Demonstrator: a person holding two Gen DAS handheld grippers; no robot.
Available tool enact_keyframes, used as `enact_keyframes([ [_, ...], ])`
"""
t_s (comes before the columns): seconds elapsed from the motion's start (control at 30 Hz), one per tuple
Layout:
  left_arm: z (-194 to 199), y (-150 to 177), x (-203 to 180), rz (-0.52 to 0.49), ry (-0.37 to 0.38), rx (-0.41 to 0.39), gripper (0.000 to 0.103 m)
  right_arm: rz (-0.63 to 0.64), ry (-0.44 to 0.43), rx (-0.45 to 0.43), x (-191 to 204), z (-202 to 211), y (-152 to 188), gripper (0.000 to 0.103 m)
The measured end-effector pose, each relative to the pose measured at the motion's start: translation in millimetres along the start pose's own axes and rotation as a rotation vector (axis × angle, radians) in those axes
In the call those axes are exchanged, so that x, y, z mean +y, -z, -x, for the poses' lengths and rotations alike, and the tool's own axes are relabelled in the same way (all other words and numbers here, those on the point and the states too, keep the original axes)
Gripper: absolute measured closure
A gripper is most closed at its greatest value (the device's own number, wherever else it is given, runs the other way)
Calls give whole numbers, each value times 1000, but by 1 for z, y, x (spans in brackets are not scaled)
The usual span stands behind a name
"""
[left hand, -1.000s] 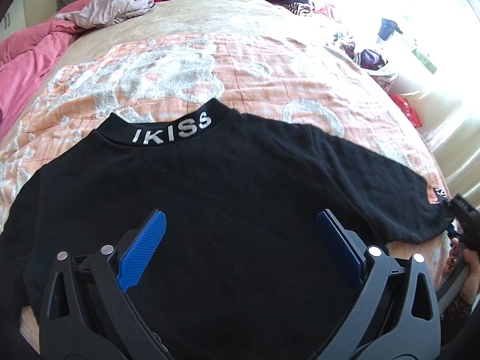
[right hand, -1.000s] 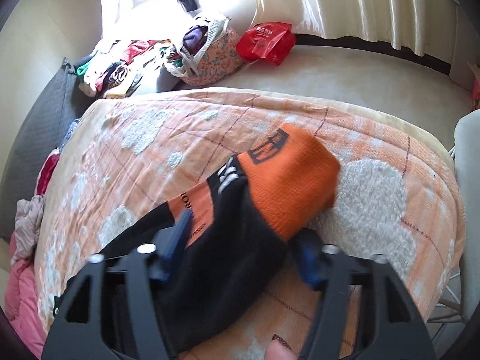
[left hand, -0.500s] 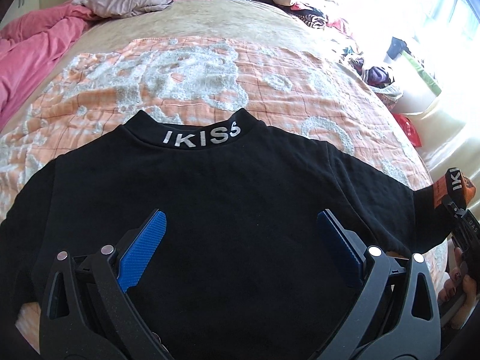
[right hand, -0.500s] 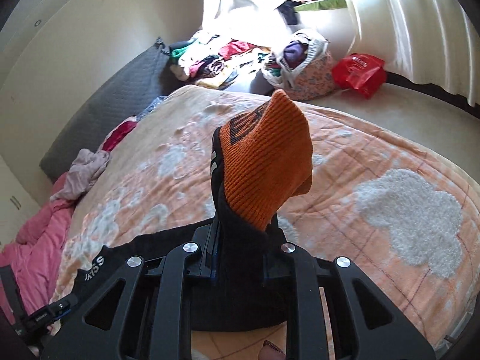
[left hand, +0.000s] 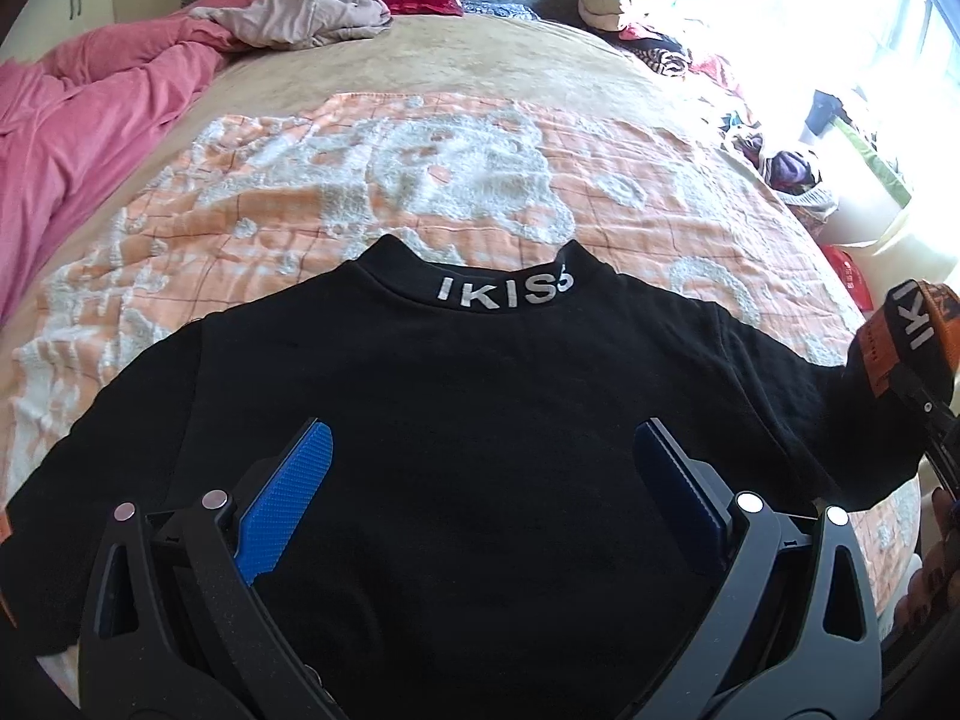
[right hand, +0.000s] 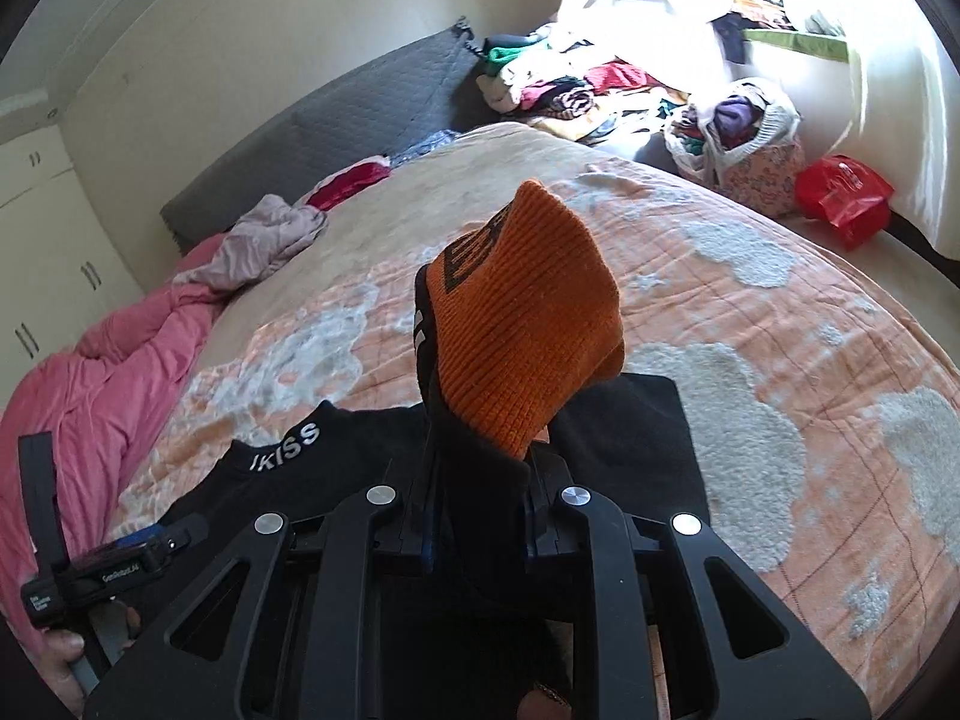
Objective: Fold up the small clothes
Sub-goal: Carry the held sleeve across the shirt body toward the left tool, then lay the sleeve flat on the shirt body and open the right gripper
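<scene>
A small black sweater point(left hand: 480, 420) with "IKISS" lettering on its collar point(left hand: 504, 291) lies flat on the orange-and-white blanket point(left hand: 390, 180). My left gripper point(left hand: 480, 480) hovers open over the sweater's body, blue pads wide apart, nothing between them. My right gripper point(right hand: 480, 516) is shut on the sweater's right sleeve just below its orange cuff point(right hand: 528, 324), which stands up above the bed. In the left wrist view the lifted cuff point(left hand: 912, 336) shows at the far right edge. The collar point(right hand: 288, 444) also shows in the right wrist view.
A pink duvet point(left hand: 90, 102) and a crumpled beige garment point(left hand: 300, 12) lie at the bed's far left. A pile of clothes point(right hand: 558, 84), a floral bag point(right hand: 744, 150) and a red bag point(right hand: 846, 198) sit beyond the bed's right side. A grey headboard point(right hand: 336, 144) is behind.
The right gripper closed on the sleeve, lifted it off the bed and rolled, so the orange cuff now stands upright. The left gripper drifted slightly over the sweater and stayed open.
</scene>
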State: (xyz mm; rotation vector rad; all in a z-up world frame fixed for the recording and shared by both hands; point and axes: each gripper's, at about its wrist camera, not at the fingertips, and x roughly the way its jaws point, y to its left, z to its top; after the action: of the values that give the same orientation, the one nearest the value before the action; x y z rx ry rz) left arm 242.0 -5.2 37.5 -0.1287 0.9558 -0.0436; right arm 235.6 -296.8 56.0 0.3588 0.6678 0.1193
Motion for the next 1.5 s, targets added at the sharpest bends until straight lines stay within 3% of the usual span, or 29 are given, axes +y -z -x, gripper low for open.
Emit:
enact_keyframes([
  [0.27, 3, 3, 25, 46, -10, 5, 8, 145, -64, 76, 66, -29, 14, 84],
  [0.57, 6, 7, 57, 107, -4, 13, 8, 231, -99, 158, 108, -56, 37, 81],
  [0.77, 7, 11, 67, 131, 24, 22, 8, 255, -133, 198, 126, -66, 49, 68],
  [0.87, 6, 12, 71, 148, 45, 23, 8, 275, -158, 210, 134, -66, 54, 56],
  [1.07, 1, 18, 73, 199, 163, 45, 10, 287, -216, 196, 138, -47, 57, 46],
  [1.13, -4, 22, 69, 217, 240, 69, 19, 279, -198, 189, 133, -41, 56, 46],
  [1.2, -10, 26, 62, 222, 290, 97, 36, 268, -173, 184, 125, -37, 56, 46],
  [1.23, -13, 27, 57, 215, 303, 110, 37, 260, -156, 183, 119, -35, 56, 46],
  [1.37, -25, 33, 33, 178, 306, 155, 42, 230, -124, 179, 102, -30, 56, 43],
  [1.5, -33, 36, 8, 130, 284, 158, 67, 192, -102, 179, 84, -25, 56, 43],
])
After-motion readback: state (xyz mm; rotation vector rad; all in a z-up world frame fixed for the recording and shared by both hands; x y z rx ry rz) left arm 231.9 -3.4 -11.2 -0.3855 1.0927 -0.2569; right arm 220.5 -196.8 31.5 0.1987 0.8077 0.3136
